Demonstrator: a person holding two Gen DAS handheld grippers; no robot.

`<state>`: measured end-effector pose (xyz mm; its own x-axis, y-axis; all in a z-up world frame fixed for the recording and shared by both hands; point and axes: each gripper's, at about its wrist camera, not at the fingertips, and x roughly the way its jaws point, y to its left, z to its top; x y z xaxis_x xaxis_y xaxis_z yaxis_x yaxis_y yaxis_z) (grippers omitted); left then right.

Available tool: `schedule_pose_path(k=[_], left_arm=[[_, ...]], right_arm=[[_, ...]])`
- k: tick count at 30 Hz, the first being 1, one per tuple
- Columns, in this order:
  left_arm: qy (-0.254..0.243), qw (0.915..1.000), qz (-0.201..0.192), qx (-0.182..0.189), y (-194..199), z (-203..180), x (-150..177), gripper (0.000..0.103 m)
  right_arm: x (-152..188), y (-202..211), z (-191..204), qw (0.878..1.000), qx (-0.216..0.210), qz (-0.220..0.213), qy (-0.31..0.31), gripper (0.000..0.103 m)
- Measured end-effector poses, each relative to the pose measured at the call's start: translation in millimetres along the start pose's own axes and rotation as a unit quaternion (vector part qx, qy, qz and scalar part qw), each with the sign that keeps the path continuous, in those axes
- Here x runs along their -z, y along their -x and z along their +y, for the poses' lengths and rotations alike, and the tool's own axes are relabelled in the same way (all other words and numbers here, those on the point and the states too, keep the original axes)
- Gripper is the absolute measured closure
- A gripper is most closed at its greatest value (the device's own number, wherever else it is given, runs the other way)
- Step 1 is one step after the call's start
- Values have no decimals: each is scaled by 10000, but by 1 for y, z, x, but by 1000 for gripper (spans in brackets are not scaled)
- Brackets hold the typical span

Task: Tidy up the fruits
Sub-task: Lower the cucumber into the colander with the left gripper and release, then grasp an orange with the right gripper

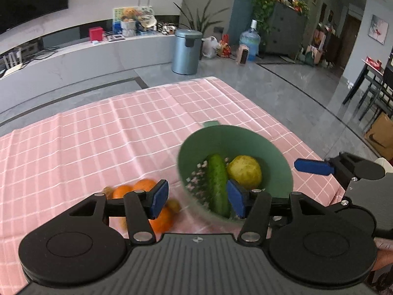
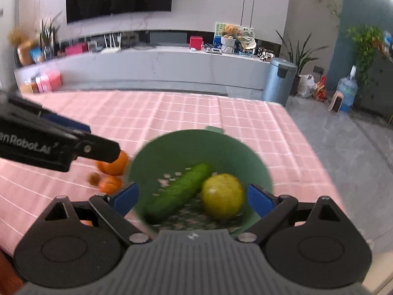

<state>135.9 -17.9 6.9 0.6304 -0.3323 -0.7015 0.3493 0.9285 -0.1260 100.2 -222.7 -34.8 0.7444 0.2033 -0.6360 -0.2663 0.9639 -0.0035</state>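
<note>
Stretching across the middle of both views, the tabletop point(image 1: 98, 135) is wearing a pink checked cloth. A green bowl point(image 1: 277, 152) is sitting on it at lower centre of the right wrist view and right of centre in the left wrist view, holding a cucumber point(image 2: 176, 191) lying slantwise and a yellow-green round fruit point(image 2: 222, 195) just beside it. Oranges point(image 2: 114, 166) are lying on the cloth just left of the bowl, blurred, with a small brownish thing point(image 2: 93, 178) next to them that is too smeared to name.

The left hand-held gripper point(image 1: 197, 200) is pointing steeply down over the bowl's left rim, its blue pads standing apart with nothing pinched between them; one pad is showing in front of the oranges, the other in front of the cucumber. The right hand-held gripper point(image 2: 192, 199) is tilting down over the bowl, jaws spread wide and released, its pads flanking the bowl's width without visibly pressing it. Each gripper is appearing at the edge of the other's view.
</note>
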Motion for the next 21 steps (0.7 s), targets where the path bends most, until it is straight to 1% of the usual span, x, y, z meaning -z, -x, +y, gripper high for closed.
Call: schedule_pose_path(k=[3, 7, 11, 14, 16, 17, 21], left_arm=[[63, 9998, -104, -141, 16, 14, 13, 38], [195, 9994, -180, -212, 25, 33, 26, 38], [422, 9987, -181, -240, 29, 50, 40, 38], [489, 9984, -165, -230, 28, 56, 49, 38], [538, 9982, -161, -214, 26, 60, 56, 38], [573, 9981, -161, -189, 25, 63, 58, 38], [769, 9970, -119, -13, 21, 76, 73, 39]], right_arm=[[6, 8, 13, 9992, -219, -39, -345, 11], [13, 13, 31, 9976, -325, -102, -598, 11], [23, 17, 53, 9967, -454, -245, -619, 11], [30, 16, 70, 9971, -501, -236, -528, 13], [33, 10, 78, 9974, -536, -136, -469, 21], [35, 5, 83, 9977, -537, -63, -413, 27], [44, -12, 96, 9982, -511, 252, -171, 43]])
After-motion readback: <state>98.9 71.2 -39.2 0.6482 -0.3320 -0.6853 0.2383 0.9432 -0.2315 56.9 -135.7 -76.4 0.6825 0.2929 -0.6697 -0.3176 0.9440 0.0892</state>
